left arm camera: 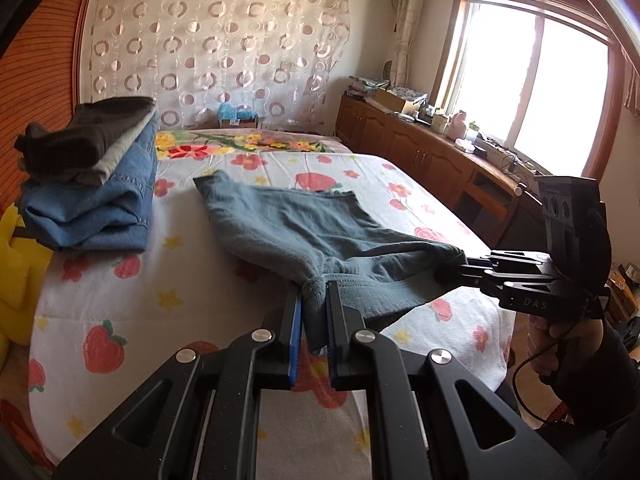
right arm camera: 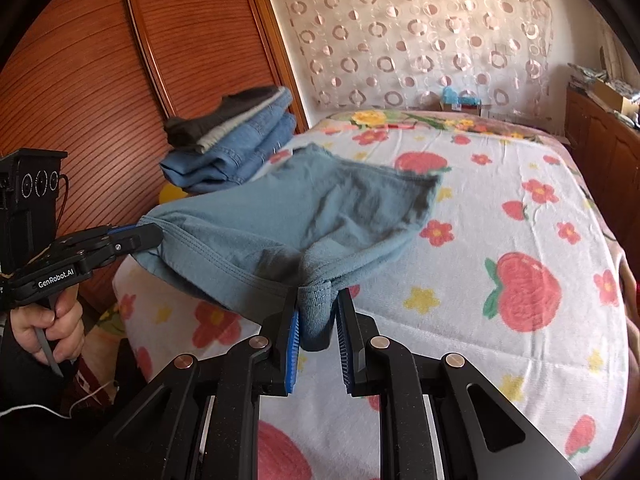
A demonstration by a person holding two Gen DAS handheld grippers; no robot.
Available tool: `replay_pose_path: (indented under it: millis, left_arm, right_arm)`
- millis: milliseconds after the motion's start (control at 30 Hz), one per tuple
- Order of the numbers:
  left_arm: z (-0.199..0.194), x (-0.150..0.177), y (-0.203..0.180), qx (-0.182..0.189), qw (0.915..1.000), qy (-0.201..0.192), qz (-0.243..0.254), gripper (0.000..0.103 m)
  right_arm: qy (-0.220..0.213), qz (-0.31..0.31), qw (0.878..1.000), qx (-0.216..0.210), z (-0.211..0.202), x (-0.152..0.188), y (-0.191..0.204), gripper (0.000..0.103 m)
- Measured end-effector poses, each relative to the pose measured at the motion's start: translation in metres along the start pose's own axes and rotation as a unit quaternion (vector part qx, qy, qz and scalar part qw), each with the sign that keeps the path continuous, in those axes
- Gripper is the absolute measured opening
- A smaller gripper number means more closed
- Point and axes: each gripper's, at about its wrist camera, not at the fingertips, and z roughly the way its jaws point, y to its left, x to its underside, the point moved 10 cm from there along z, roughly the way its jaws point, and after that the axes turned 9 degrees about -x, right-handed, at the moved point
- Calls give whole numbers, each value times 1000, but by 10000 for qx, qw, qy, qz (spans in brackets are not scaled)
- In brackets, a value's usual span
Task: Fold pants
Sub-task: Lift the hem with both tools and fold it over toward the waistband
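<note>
At the far left of the bed [left arm camera: 100, 292], against the wooden wall, sits a stack of folded clothes [left arm camera: 90, 196]. Just beside it the grey-blue pants [left arm camera: 304, 224] hang stretched in the air above the strawberry sheet, only their far end resting on it. The left gripper [left arm camera: 313, 312] pinches one bunched corner of the near edge between its blue pads. The right gripper [right arm camera: 318, 316] clamps the other corner the same way (each shows in the other's view, at the cloth's edge).

To fold well, I judge both corners should travel together, level and taut, so the near edge lands square on the far one without a sagging middle; releasing only once the cloth lies flat.

Both grippers point forward over the bed at roughly equal height, held from below by the person's hands, the right hand [left arm camera: 560, 344] wrapped round its handle.
</note>
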Motion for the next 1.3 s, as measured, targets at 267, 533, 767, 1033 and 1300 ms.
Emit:
replay_pose_path:
  millis: [267,533,767,1033,1300]
  left_arm:
    - [-18,-16,-8,93,9996,-229,117,11]
    - [-31,-27,-11,161,9989,-408,166,11]
    - [-28,-30,-9,101,9987,-471,161,11]
    - [8,-15,5,-15,9999,-98,75,11]
    - [27,-53,19,-169,9994,-268,111,11]
  right_arm:
    - [-245,-80,9997,-9,-26,-11,2,17]
    - [-440,-200,9988,-20,-43,-18,11,17]
    - [-541,-265,9982,-15,-49,-17,13,17]
    - [-300,-189,9993,84,-16,-16,0,17]
    - [-393,-256,9985,264,14,-59,-13,17]
